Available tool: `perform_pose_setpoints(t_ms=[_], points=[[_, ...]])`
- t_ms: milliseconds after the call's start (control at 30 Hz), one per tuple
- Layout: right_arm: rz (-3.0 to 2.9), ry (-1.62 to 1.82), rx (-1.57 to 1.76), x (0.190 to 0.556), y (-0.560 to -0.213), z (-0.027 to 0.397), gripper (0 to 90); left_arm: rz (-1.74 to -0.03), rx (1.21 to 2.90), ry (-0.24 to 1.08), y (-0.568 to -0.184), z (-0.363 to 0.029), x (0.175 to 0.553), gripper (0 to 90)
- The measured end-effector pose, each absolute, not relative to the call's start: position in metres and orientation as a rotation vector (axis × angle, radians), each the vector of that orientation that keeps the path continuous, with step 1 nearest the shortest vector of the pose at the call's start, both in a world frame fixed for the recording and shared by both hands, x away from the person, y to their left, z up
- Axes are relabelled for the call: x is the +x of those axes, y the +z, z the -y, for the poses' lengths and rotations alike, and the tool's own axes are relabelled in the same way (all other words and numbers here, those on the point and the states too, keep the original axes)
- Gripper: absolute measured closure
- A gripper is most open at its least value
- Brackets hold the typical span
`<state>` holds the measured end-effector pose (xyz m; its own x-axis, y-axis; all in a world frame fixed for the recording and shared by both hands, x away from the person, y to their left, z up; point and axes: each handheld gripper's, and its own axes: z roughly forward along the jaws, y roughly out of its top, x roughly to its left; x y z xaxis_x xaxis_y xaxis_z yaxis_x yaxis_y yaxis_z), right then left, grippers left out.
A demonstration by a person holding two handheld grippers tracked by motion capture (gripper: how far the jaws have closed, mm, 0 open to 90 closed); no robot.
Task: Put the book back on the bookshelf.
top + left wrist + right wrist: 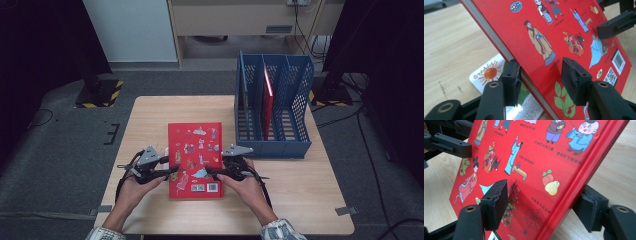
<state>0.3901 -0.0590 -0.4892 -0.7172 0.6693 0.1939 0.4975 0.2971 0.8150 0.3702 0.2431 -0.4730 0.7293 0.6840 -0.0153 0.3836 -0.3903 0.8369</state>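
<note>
A red picture book (195, 160) with cartoon figures lies near the table's front edge. My left gripper (172, 172) straddles its left edge. In the left gripper view (540, 72) one pad sits under the page edge and the other rests on the cover (564, 25), so it is shut on the book. My right gripper (210, 172) straddles the right edge. In the right gripper view (544, 200) one pad is under the spine and the other stands just over the cover (534, 152), apparently not pressing.
A blue file rack (272, 107) stands at the back right of the wooden table (300, 200), with a red book (268, 100) upright in a middle slot. A white booklet with a sun picture (487, 73) lies under the book's left edge.
</note>
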Motion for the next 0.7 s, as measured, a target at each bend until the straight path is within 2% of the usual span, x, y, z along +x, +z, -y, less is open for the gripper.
perform_pose_setpoints(t_ms=[433,700], points=[[-2.327,1.394,1.051,0.39,-0.475,0.059,40.1,-0.795,1.983,0.462,-0.463,-0.246,0.367,56.2],[-2.304,1.403,1.024,0.388,-0.462,0.062,49.0,-0.775,1.948,0.478,-0.452,-0.248,0.364,62.8]])
